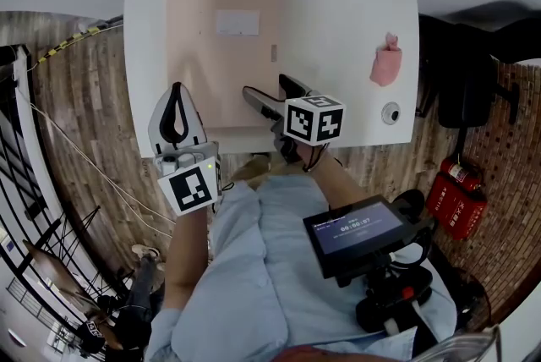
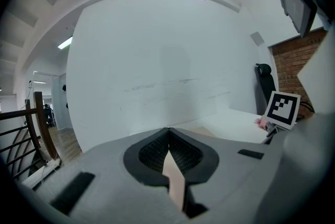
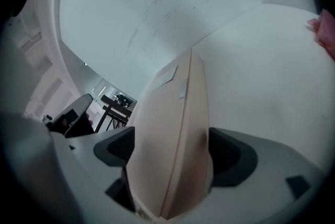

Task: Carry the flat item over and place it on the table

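A flat beige item with a white label lies on the white table, its near edge at the table's front. My right gripper straddles the item's front right edge. In the right gripper view the item stands edge-on between the wide jaws of that gripper, and the pads do not press on it. My left gripper is at the item's front left corner. Its jaws are shut, with a thin beige sliver of the item caught between them.
A pink lump and a small round grey object sit on the table's right side. A black chair and a red extinguisher stand on the wooden floor to the right. A screen hangs at the person's chest.
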Demonstrator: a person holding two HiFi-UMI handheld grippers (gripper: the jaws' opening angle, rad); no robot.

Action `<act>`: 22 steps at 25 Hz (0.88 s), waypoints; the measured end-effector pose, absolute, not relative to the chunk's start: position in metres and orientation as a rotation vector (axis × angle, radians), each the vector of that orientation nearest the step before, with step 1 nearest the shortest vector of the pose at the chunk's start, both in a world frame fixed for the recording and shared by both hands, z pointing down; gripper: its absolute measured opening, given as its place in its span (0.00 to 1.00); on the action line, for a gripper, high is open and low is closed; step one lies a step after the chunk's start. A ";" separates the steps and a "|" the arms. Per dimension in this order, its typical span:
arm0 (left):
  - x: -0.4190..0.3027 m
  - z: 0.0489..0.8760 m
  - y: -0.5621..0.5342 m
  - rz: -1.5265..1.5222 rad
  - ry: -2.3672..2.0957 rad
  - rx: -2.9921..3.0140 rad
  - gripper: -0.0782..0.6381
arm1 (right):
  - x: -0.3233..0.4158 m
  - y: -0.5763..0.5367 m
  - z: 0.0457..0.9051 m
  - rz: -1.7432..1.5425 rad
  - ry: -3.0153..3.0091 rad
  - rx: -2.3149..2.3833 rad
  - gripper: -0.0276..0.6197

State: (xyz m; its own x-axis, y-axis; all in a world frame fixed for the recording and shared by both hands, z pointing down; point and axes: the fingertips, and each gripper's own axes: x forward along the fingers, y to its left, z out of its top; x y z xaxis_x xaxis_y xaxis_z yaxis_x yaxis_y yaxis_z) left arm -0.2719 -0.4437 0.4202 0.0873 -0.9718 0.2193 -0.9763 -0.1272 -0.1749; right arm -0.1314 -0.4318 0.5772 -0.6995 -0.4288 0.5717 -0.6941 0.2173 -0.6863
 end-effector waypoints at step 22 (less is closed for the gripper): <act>-0.243 0.281 -0.400 0.012 -2.097 2.506 0.12 | -0.116 -0.418 0.352 0.339 -2.699 1.393 0.39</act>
State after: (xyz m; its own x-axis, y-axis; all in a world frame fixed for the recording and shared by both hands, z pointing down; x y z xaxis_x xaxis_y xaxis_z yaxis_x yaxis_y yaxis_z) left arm -0.2426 -0.4003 0.2807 0.1798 -0.9808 -0.0751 -0.9799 -0.1718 -0.1012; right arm -0.1164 -0.4185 0.3516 -0.5817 -0.7940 0.1767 -0.8130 0.5608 -0.1567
